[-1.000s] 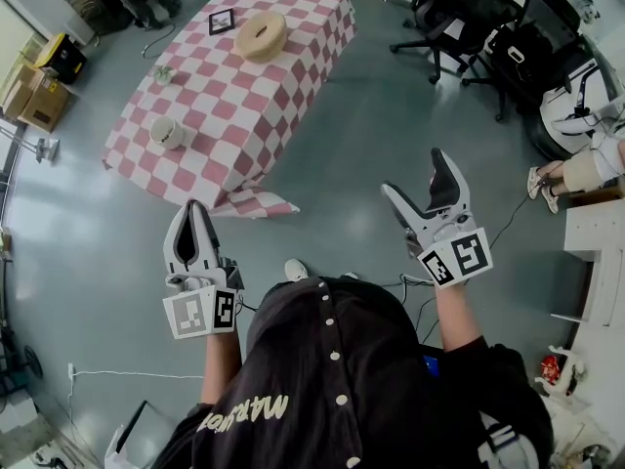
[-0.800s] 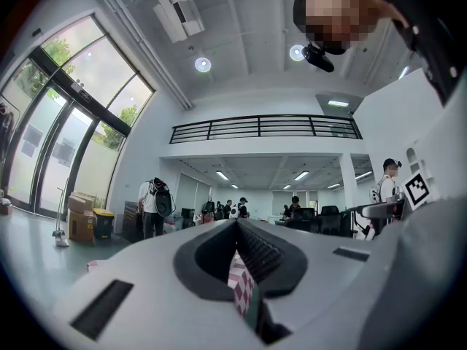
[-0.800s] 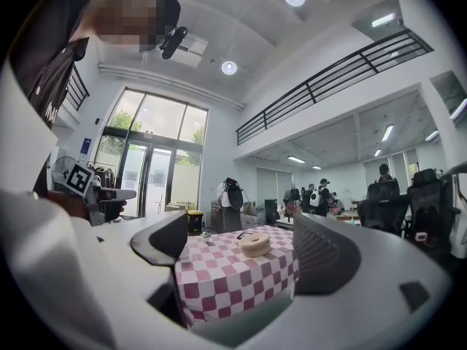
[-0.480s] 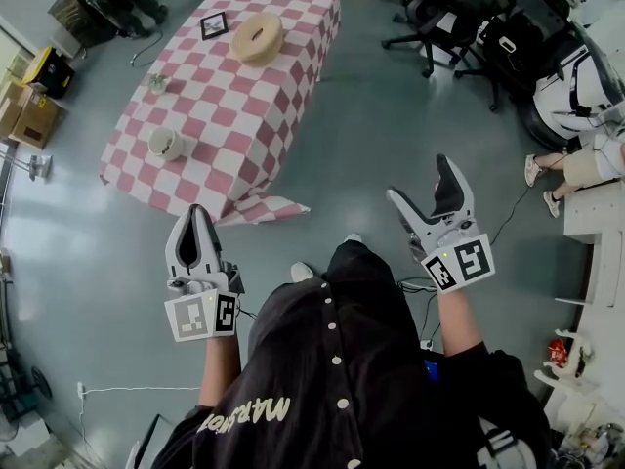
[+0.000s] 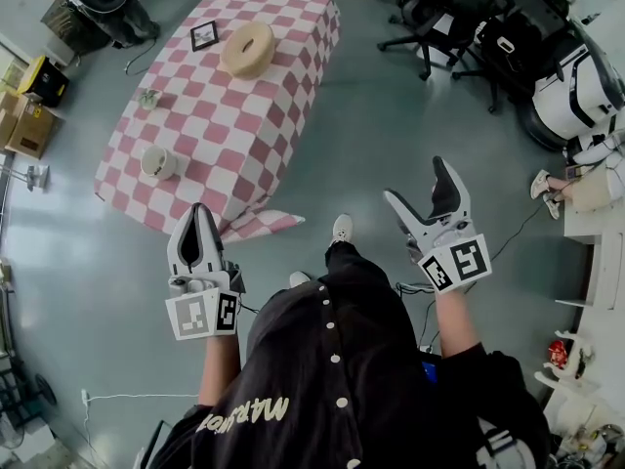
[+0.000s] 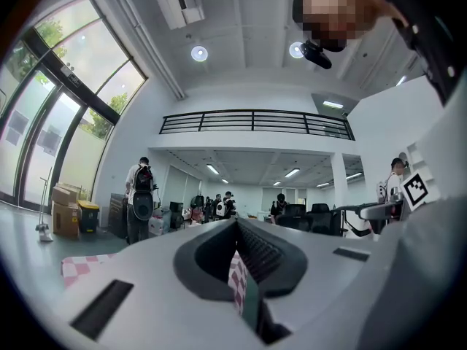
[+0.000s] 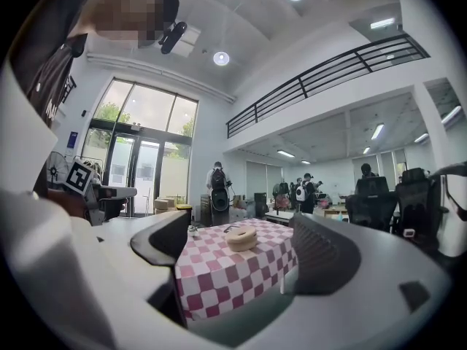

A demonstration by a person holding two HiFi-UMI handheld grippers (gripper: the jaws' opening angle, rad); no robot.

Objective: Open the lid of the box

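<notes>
A person stands on a grey floor (image 5: 361, 154), seen from above, with a two-jaw tool in each hand and both held out in front at waist height. The left tool (image 5: 198, 213) is clenched, with only a thin slit between its jaws and nothing in them. The right tool (image 5: 418, 180) is spread wide and also holds nothing.

The tabletop (image 5: 264, 125), draped in a pink and white checked cloth, is far and to the left, well apart from both tools. Toward its far end sits a round, tan, ring-shaped container (image 5: 247, 49). This is probably the box, though at this distance no lid seam can be made out. Just left of it is a small dark picture frame (image 5: 204, 35). Nearer along the left edge are a tiny plant (image 5: 148, 97) and a round white pot (image 5: 158, 162). The task has not started, and the lid appears untouched.

Several things could go wrong from here:
- **Cloth corner:** a corner of the cloth (image 5: 262, 225) trails on the floor at the near end. A foot catching it on the approach would drag the cloth and shift everything on it.
- **Unsteadied box:** lifting the lid with one tool alone could slide the light box across the cloth or raise it whole.
- **Wrong object:** the white pot could be mistaken for the box.
</notes>
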